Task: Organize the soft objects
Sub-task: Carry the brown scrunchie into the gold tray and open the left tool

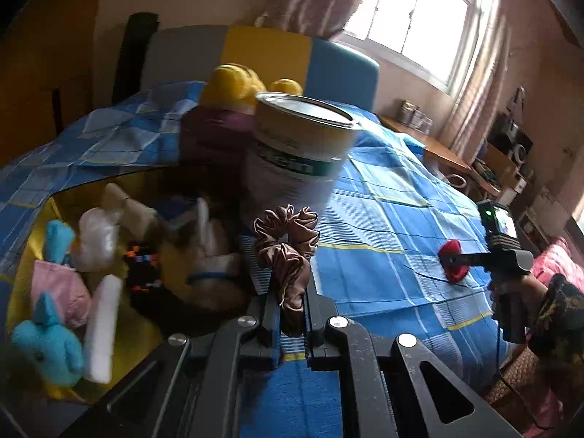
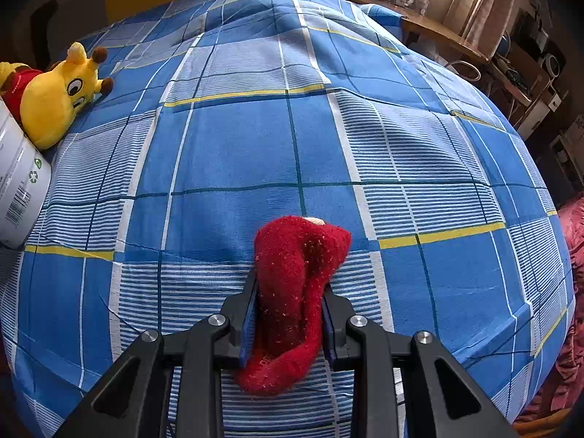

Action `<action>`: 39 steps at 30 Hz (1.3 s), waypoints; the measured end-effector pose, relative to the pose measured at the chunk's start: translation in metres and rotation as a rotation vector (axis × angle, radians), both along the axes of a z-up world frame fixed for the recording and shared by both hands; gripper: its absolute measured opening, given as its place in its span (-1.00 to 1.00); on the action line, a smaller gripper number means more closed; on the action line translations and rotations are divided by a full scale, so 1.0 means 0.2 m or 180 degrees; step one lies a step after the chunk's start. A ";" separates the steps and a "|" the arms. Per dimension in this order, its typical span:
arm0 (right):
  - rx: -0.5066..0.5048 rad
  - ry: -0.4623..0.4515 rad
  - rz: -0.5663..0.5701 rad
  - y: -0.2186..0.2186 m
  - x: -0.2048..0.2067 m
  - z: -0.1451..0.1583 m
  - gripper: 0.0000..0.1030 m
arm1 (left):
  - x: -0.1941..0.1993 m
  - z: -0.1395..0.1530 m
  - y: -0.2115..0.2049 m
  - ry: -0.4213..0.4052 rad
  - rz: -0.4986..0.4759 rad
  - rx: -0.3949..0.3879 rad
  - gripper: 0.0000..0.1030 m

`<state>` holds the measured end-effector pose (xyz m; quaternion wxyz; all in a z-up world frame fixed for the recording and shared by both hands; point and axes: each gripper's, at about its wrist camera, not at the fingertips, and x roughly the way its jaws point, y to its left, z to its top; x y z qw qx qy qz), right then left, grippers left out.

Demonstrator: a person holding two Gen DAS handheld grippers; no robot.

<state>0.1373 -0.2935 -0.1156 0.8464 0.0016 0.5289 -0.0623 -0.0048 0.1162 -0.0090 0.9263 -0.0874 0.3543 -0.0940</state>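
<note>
Two grippers: both loaded.
Left gripper (image 1: 288, 306): clenched on brown scrunchie (image 1: 286, 244), just right of yellow bin (image 1: 54, 204).
Right gripper (image 2: 290, 314): grasping red sock (image 2: 295, 292), farther from bin.

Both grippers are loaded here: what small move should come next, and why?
Probably swing the left gripper left over the yellow bin and release: it already pinches the brown scrunchie, and the bin of soft toys sits just beside it.

Barcode and recycling signs on white tin (image 2: 18, 182).
</note>
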 end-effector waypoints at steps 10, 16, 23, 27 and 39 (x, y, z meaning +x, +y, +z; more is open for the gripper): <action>-0.0023 0.0001 0.0013 0.00 0.00 0.00 -0.46 | -0.05 -0.04 0.47 0.0154 0.0670 -0.0315 -0.82; -0.0048 0.0004 0.0016 0.00 -0.01 0.01 -0.46 | -0.13 -0.10 0.73 0.0288 0.1000 -0.0657 -0.82; -0.0051 0.0006 0.0016 0.01 -0.01 0.00 -0.46 | -0.11 -0.15 0.62 0.0378 0.0794 -0.0686 -0.82; -0.0046 0.0006 0.0014 0.01 -0.01 0.01 -0.46 | -0.06 -0.20 0.52 0.0480 0.0675 -0.0598 -0.82; -0.0062 0.0011 0.0014 0.01 -0.01 0.01 -0.46 | -0.02 -0.29 0.47 0.0612 0.0762 -0.0124 -0.37</action>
